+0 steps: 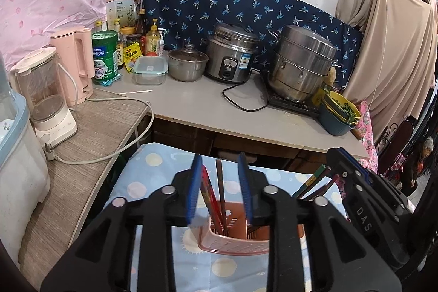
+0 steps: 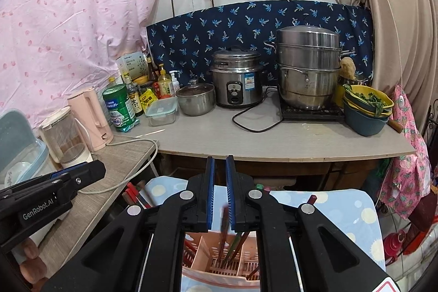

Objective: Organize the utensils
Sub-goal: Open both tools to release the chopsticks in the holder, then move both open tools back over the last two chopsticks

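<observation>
A pink slotted utensil holder (image 1: pixel 232 241) (image 2: pixel 219 262) stands on a blue dotted cloth (image 1: pixel 153 171). In the left wrist view my left gripper (image 1: pixel 220 188) hangs over it with its jaws apart. A red chopstick (image 1: pixel 206 190) and a dark chopstick (image 1: pixel 220 186) stand loose between the pads, their lower ends in the holder. My right gripper (image 2: pixel 219 182) is over another compartment, its jaws almost together on a blurred reddish chopstick (image 2: pixel 224 218) that lies against the right pad. More chopsticks (image 2: pixel 238 242) lean in that compartment. Each gripper also shows at the edge of the other's view.
Behind the cloth runs a counter (image 2: pixel 301 138) with a rice cooker (image 2: pixel 236 84), a steamer pot (image 2: pixel 308 67), a lidded pan, bottles and stacked bowls (image 2: pixel 366 111). A side table on the left carries a pink kettle (image 1: pixel 75 64), a blender and a loose cord.
</observation>
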The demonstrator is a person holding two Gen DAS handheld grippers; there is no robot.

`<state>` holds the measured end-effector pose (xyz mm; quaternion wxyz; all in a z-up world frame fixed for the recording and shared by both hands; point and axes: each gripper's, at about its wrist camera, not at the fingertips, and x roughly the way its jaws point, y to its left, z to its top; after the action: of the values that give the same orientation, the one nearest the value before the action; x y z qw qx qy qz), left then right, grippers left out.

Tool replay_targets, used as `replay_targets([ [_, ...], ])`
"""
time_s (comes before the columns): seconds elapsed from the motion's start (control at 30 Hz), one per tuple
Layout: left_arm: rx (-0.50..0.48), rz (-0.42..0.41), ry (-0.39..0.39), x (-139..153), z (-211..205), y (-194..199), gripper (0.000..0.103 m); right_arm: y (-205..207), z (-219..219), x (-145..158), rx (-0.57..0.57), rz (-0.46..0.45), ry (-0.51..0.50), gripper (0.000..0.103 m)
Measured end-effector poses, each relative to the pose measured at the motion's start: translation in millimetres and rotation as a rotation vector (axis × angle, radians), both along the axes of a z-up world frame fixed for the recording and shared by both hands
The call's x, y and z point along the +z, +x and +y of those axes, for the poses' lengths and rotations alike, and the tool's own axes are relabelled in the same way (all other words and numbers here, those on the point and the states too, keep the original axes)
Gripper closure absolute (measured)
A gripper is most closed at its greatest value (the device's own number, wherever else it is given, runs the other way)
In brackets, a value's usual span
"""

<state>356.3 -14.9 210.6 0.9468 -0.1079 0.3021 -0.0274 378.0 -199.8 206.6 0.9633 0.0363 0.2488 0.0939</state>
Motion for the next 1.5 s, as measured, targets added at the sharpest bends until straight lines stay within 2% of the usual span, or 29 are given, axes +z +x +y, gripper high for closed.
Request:
replay_targets([
  [0.1,0.002,0.0,0.007,0.1,0.5,-5.7,0.071,-6.7,-2.2,3.1,-0.005,-0.006,0.0,0.092],
  [0.5,0.019,0.037,0.046,-17.3,2.3,-43.5,0.07,-58.6,-2.1,-2.9,0.009,-0.005,-0.004,0.08],
  [0.83,0.026,0.069,0.089,-40.2,7.3,-84.2,0.07,-109.2,3.6,-32.2,0.027,0.044,-0.007,0.08],
  [1.5,0.009,0.185,0.112,-96.5,15.8,-146.3,0.071,-184.1,7.0,-87.5,0.025,0.159,-0.005,0.08],
])
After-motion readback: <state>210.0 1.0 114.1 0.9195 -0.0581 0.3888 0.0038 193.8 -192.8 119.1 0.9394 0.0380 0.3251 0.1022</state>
